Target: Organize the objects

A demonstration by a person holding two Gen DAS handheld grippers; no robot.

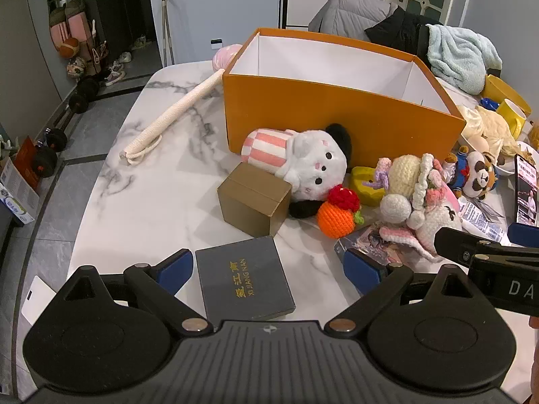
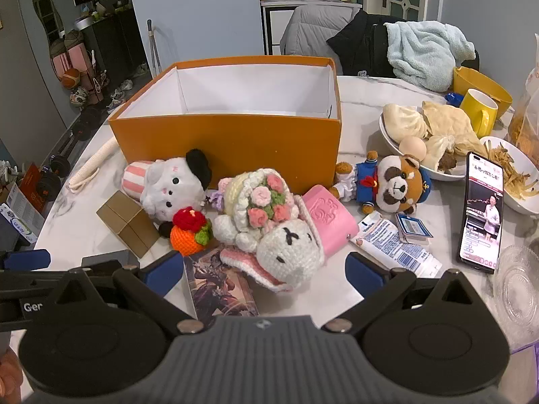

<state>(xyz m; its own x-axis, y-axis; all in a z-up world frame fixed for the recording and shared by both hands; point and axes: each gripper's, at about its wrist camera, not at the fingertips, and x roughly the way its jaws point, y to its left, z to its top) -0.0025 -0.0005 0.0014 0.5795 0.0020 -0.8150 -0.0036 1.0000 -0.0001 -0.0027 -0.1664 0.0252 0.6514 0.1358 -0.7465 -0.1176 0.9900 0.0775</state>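
Blue-padded, my left claw (image 1: 267,271) is spread wide and empty, the flat dark-grey square box with gold lettering (image 1: 243,277) lying between its fingers on the marble tabletop (image 1: 151,185). My right claw (image 2: 264,271), equally spread and empty, hovers nearest the white crocheted rabbit (image 2: 286,252). Beyond stands the open orange cardboard box (image 2: 229,144); its floor is hidden.

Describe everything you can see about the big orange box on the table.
The orange box is a large rectangular open-topped carton, apparently stiff card, orange outside and plain white inside. It stands upright on the marble table, lidless, and the interior that shows looks empty. A striped white plush lies against its front wall.
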